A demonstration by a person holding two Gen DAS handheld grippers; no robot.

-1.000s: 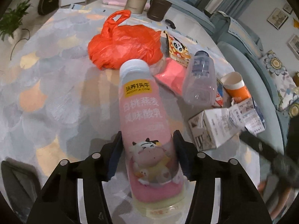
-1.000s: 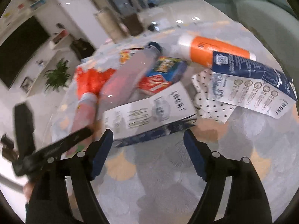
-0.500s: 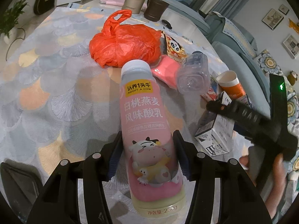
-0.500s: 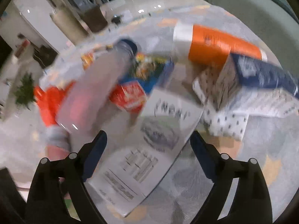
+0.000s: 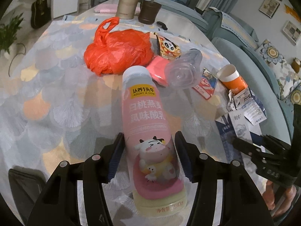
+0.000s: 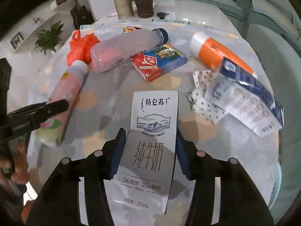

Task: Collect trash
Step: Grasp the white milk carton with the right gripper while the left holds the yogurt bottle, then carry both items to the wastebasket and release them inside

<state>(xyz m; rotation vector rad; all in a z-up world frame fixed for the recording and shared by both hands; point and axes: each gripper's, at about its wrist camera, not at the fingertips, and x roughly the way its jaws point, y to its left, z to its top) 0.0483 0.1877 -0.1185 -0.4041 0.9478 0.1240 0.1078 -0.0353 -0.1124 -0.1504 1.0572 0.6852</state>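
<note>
My left gripper (image 5: pixel 149 141) is shut on a pink yogurt bottle (image 5: pixel 146 120) with a white cap, which lies lengthwise between the fingers. My right gripper (image 6: pixel 150 137) is shut on a white milk carton (image 6: pixel 152 131), held flat between the fingers over the table. The pink bottle also shows in the right wrist view (image 6: pixel 65 90), with the left gripper's finger (image 6: pixel 47 109) beside it. The right gripper and carton show at the right of the left wrist view (image 5: pixel 240 128).
On the patterned tablecloth (image 5: pixel 47 94) lie an orange plastic bag (image 5: pixel 116 54), a clear bottle (image 6: pixel 128 49), a red-blue box (image 6: pixel 160 62), an orange paper cup (image 6: pixel 216 54), a torn blue carton (image 6: pixel 250 98) and a panda packet (image 5: pixel 169 47). A thermos (image 6: pixel 122 0) and dark mug (image 6: pixel 144 5) stand at the far edge.
My right gripper has swung in over the milk carton and closed on it, with the carton now lengthwise between the fingers. The left gripper keeps hold of the pink bottle.
</note>
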